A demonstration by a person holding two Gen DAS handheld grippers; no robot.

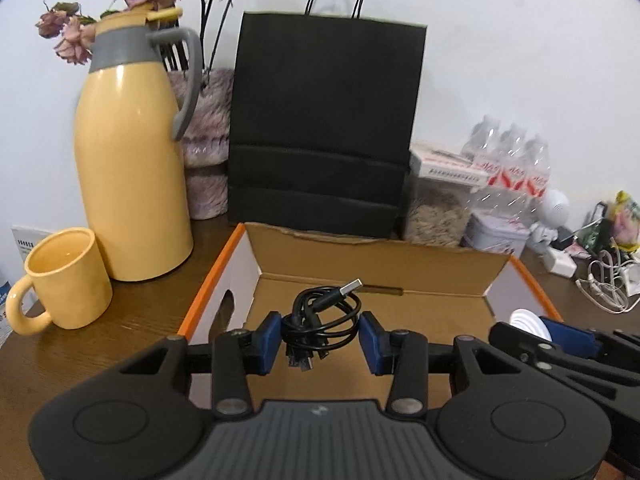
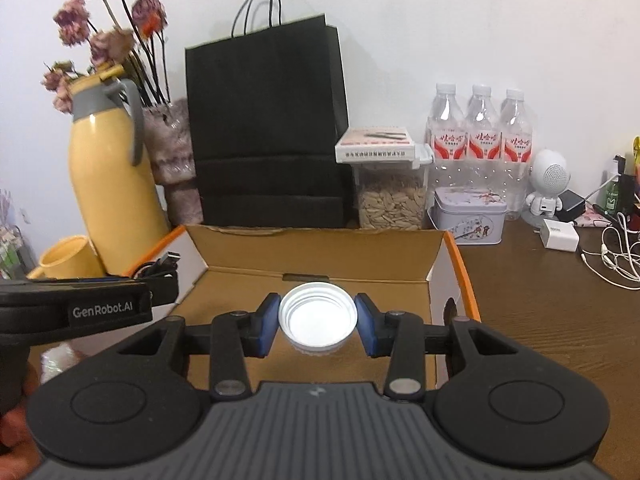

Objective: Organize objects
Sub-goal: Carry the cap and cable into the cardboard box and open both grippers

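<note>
L tongs [image 1: 319, 338] grip cable [image 1: 320, 320]; R tongs [image 2: 317, 322] grip lid [image 2: 318, 320]; bag [image 2: 266, 132] behind box [image 2: 316, 248].

Matt corrugated-cardboard box [image 2: 320, 252] on a dark wood-grain counter [image 2: 540, 320]; behind the box, a matt black paper bag [image 2: 266, 128]; left of it, a glossy yellow jug [image 1: 132, 168] and mug [image 1: 68, 280].

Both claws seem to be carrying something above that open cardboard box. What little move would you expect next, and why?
Probably a short lowering of both into the box, then letting go. The left gripper pinches a coiled black cable and the right gripper a white lid. Both hang above the bare cardboard floor inside the box walls, so nothing seems to block a set-down.
</note>
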